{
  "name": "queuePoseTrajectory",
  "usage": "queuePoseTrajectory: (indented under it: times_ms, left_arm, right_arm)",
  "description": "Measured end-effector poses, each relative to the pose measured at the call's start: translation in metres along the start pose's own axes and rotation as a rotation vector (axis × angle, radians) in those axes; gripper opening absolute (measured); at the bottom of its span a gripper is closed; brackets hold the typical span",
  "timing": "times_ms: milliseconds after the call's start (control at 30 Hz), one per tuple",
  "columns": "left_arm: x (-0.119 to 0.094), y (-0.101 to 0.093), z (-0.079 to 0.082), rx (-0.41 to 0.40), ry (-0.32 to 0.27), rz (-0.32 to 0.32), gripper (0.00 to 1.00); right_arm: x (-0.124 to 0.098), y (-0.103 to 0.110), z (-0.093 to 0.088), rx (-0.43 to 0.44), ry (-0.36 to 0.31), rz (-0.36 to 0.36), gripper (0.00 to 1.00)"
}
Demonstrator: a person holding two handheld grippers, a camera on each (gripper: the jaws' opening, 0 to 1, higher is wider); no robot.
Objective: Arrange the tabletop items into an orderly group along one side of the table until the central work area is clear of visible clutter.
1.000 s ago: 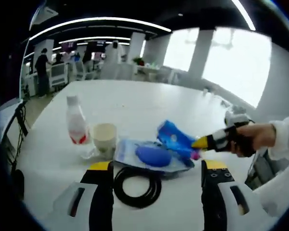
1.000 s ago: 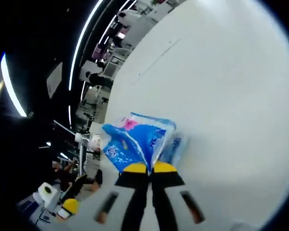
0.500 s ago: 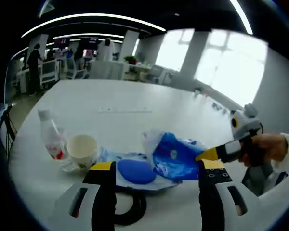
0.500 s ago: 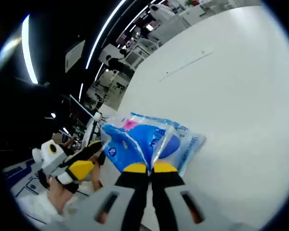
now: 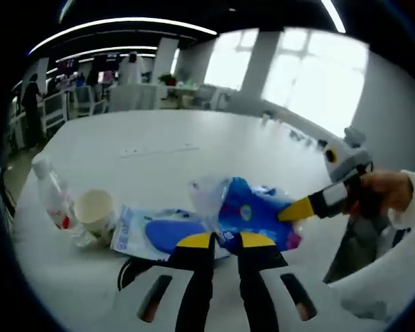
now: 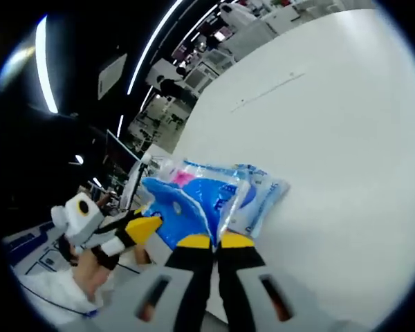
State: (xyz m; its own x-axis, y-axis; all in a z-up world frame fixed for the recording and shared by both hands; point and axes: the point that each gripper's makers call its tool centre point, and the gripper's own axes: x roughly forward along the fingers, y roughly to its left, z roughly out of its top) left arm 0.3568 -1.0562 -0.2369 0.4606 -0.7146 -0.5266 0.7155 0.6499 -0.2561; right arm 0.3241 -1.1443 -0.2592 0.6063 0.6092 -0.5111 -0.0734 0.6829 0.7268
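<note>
A crinkled blue packet (image 5: 252, 211) hangs just above the white table (image 5: 194, 145), held from both ends. My left gripper (image 5: 225, 238) is shut on its near clear-plastic edge. My right gripper (image 5: 290, 211) reaches in from the right, its yellow tips closed on the packet's other side. In the right gripper view the right gripper (image 6: 216, 240) is shut on the blue packet (image 6: 194, 200), and the left gripper (image 6: 149, 220) meets the packet from the left. A flat pale packet with a blue oval (image 5: 162, 234) lies beneath it.
A paper cup (image 5: 95, 207) and a small water bottle (image 5: 52, 200) stand at the left. A black cable coil (image 5: 131, 271) lies near the table's front edge. The pale packet (image 6: 263, 200) rests beside wide bare tabletop (image 6: 332, 138). A person's hand (image 5: 387, 190) holds the right gripper.
My left gripper's jaws were wide open; they have come together on the blue packet's edge. The left view has shifted toward the packet. The right gripper has kept its hold.
</note>
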Motion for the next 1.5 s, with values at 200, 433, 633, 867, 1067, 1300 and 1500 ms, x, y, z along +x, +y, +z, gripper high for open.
queuePoseTrajectory:
  times_ms: [200, 433, 633, 867, 1067, 1300, 1500]
  left_arm:
    - [0.003, -0.01, -0.001, -0.069, -0.013, -0.016, 0.0]
    - [0.007, -0.019, 0.014, -0.178, -0.095, -0.015, 0.0]
    - [0.006, -0.021, 0.029, -0.291, -0.171, -0.013, 0.0]
    - [0.012, -0.026, 0.034, -0.358, -0.225, -0.015, 0.0]
    - [0.024, -0.032, 0.028, -0.402, -0.227, 0.004, 0.0]
    - [0.042, -0.043, 0.026, -0.418, -0.21, 0.006, 0.0]
    - [0.058, -0.055, 0.023, -0.378, -0.177, 0.02, 0.0]
  right_arm:
    - [-0.011, 0.002, 0.001, -0.034, -0.012, -0.007, 0.0]
    - [-0.022, -0.005, 0.013, -0.068, -0.069, 0.024, 0.03]
    - [-0.034, -0.012, 0.024, -0.045, -0.129, 0.054, 0.25]
    - [-0.042, -0.012, 0.027, -0.013, -0.165, 0.082, 0.25]
    - [-0.05, -0.019, 0.03, -0.007, -0.208, 0.055, 0.13]
    - [-0.063, -0.036, 0.041, -0.009, -0.219, 0.038, 0.0]
    - [-0.07, -0.051, 0.047, -0.045, -0.22, -0.011, 0.0]
